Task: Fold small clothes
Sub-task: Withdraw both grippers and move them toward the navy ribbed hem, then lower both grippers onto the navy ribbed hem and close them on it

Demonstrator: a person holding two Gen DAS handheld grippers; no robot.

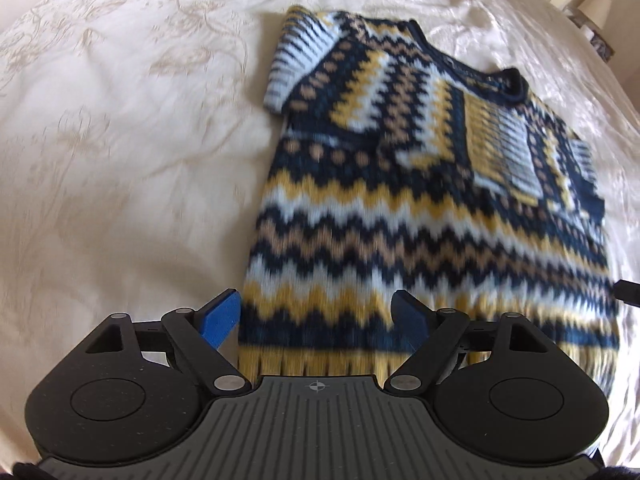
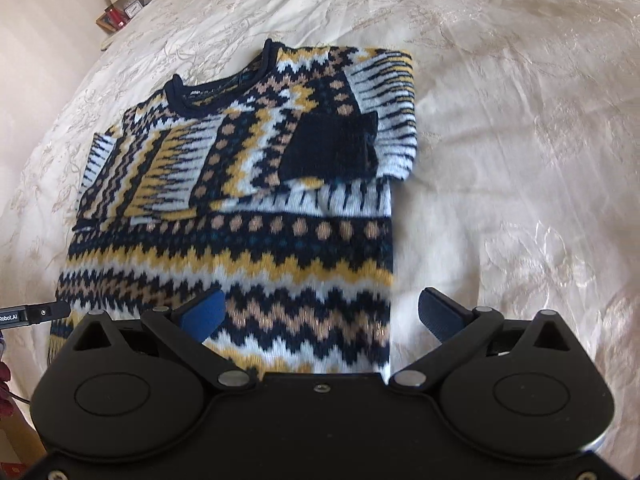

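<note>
1. The knitted sweater with navy, yellow, tan and pale blue zigzag bands [image 1: 420, 208] lies flat on the cream bedspread with a faint floral pattern [image 1: 120, 140]. Its neck is at the far side and its yellow ribbed hem [image 1: 320, 360] is at the near side, just in front of my tools.
2. Both sleeves are already folded in across the chest, so I judge that the step in hand is to fold the body from the hem toward the neck.
3. My left gripper [image 1: 318, 318] is open and holds nothing; its blue fingers stand apart above the near left part of the hem.
4. My right gripper [image 2: 324, 314] is also open and empty, over the near right edge of the sweater [image 2: 240, 240]; one finger is over the knit and the other over the bedspread [image 2: 520, 160].
5. To do it well, I should take both hem corners at the same level, catch both layers of the thick knit, and lift together.
6. I should carry the hem far and lay it straight, so the folded sleeves do not slip out.
</note>
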